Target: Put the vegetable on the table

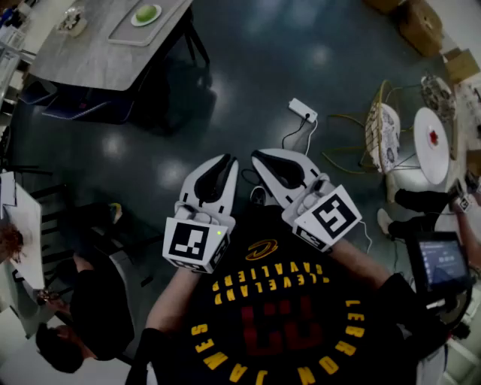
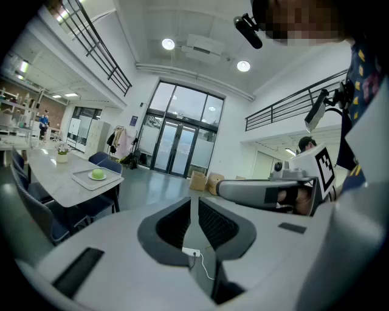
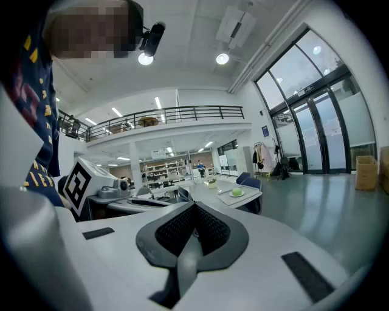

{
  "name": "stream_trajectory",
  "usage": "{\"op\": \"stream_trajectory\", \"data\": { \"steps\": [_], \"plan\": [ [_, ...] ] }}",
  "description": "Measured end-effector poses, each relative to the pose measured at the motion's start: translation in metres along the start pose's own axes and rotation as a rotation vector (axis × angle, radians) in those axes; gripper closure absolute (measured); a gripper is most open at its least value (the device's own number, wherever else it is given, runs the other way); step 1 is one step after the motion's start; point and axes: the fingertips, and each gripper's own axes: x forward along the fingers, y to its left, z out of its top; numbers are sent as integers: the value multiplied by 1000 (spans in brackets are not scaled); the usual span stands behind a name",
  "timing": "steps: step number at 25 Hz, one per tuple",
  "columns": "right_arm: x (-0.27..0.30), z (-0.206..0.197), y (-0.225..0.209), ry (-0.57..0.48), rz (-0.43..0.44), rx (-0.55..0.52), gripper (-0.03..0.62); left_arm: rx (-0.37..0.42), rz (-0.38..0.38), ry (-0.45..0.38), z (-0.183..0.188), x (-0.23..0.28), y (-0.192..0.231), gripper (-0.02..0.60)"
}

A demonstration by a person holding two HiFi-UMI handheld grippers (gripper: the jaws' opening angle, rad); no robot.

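Plainly empty, the left hand-held gripper [image 1: 224, 159] stood a slit apart, the right hand-held gripper [image 1: 258, 156] pressed together. The green vegetable [image 1: 146, 13] sat plated in a tray [image 1: 124, 34] on the far worktop [image 1: 83, 60]; closing in first, then spreading the jaws wide, seemed wisest.

head camera looks steeply down; both gripper cameras look level, outward
all three share the far grey rectangular table [image 1: 83, 60]
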Motion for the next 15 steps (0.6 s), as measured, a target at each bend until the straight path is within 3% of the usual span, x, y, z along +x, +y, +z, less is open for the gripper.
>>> {"op": "stream_trajectory", "data": {
  "steps": [4,8,15],
  "plan": [
    [19,-3,16,-13,-7,38,589,-37,16,-7,-4,-22,25,538],
    [67,2,31,-40,-49,78,589,-32,21,-1,6,-44,78,538],
    [155,9,74,-26,-78,73,589,-34,-40,-70,30,-85,165,538]
  ]
}}
